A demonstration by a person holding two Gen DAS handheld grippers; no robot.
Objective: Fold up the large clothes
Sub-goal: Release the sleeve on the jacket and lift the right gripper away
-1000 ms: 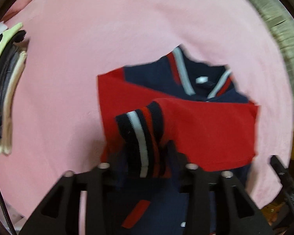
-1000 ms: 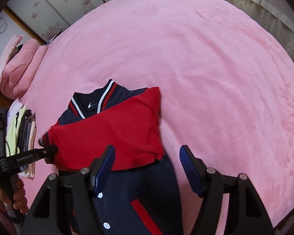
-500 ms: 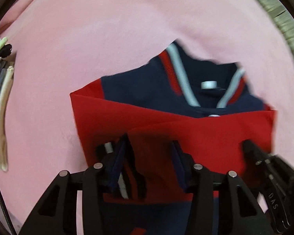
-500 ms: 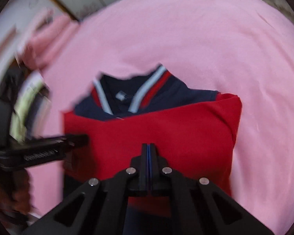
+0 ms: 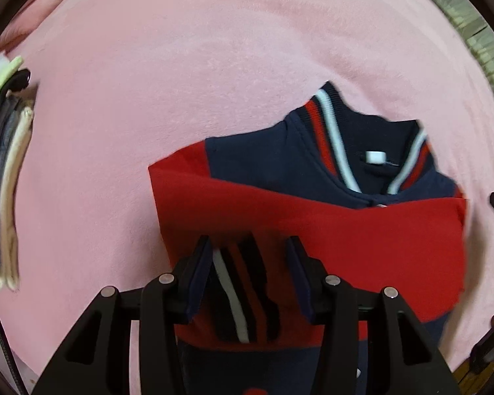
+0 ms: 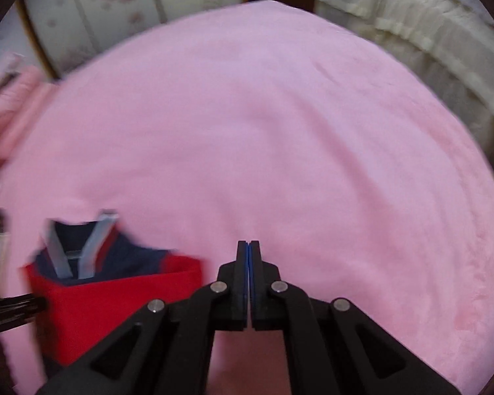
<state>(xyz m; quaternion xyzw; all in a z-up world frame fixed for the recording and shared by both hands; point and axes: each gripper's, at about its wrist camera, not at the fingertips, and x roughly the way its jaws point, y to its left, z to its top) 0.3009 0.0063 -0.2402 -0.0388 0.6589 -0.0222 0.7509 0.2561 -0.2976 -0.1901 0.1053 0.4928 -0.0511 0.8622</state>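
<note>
A navy and red varsity jacket (image 5: 362,230) lies on the pink bed cover (image 5: 181,82), collar (image 5: 372,151) at the far side, with red sleeves folded across its chest. My left gripper (image 5: 248,247) points straight down over the jacket's near left part. It is shut on the striped sleeve cuff (image 5: 237,283), which lies low on the red fabric. My right gripper (image 6: 248,247) is shut with nothing between its pads, over bare bed cover to the right of the jacket (image 6: 115,296). A tip of the left gripper (image 6: 13,306) shows at the jacket's left edge.
A stack of folded clothes (image 5: 3,197) sits at the bed's left edge. Pink pillows (image 6: 6,125) lie at the far left, flowered wardrobe doors (image 6: 115,6) stand behind the bed, and a cream curtain (image 6: 411,39) hangs at the far right.
My left gripper has come down, bringing the striped cuff onto the folded red sleeve. My right gripper has shut and swung right, off the jacket and over bare bed cover.
</note>
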